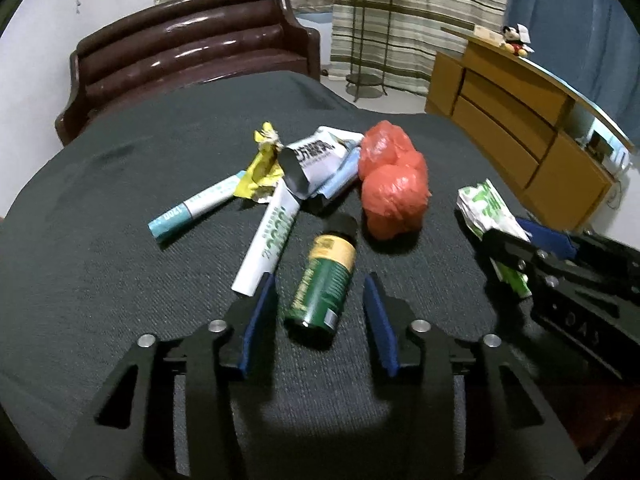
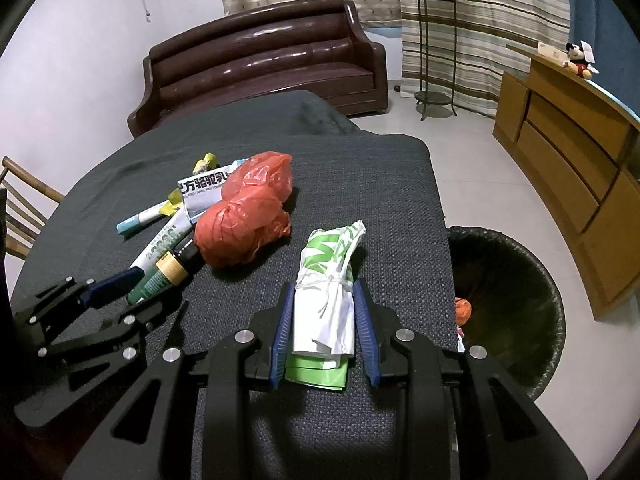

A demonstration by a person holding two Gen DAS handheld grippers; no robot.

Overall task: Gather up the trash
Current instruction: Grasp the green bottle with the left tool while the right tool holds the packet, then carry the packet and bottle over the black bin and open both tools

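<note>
Right gripper (image 2: 324, 320): fingers (image 2: 280, 330) are clamped on the white-and-green bag (image 2: 326, 300), a folded plastic bundle tied round with a thin strip. It lies on the counter (image 2: 360, 184) at the 6 o'clock edge, close to the corner beside the bin (image 2: 516, 300). It is judged light, soft and compressible. The pads sit on its long sides near the tie, which is where the bundle is held together; a hold further out is judged likely to let loose film slip.

Left gripper (image 1: 320, 312): fingers (image 1: 256, 320) stand apart, one either side of the bottle (image 1: 322, 280), with a gap visible on both sides; no contact is seen. The bottle lies on its side, base toward the gripper, dark cap at 12 o'clock. It is judged rigid, smooth, and apt to roll. A hold across the labelled mid-body is advised, not the narrower neck.

Beyond the bottle, at 11 o'clock, the white tube (image 1: 272, 240) lies just beside it, judged light and easily crushed. At 1 o'clock sits the red bag (image 1: 392, 196), knotted, soft and bulky; a pinch at a knotted lobe is suggested. Farthest are the teal tube (image 1: 192, 208), yellow wrapper (image 1: 262, 172) and printed packet (image 1: 320, 152), overlapping, all judged light and flimsy.

The bin, at 3 o'clock in the right wrist view, already holds some red scrap.
</note>
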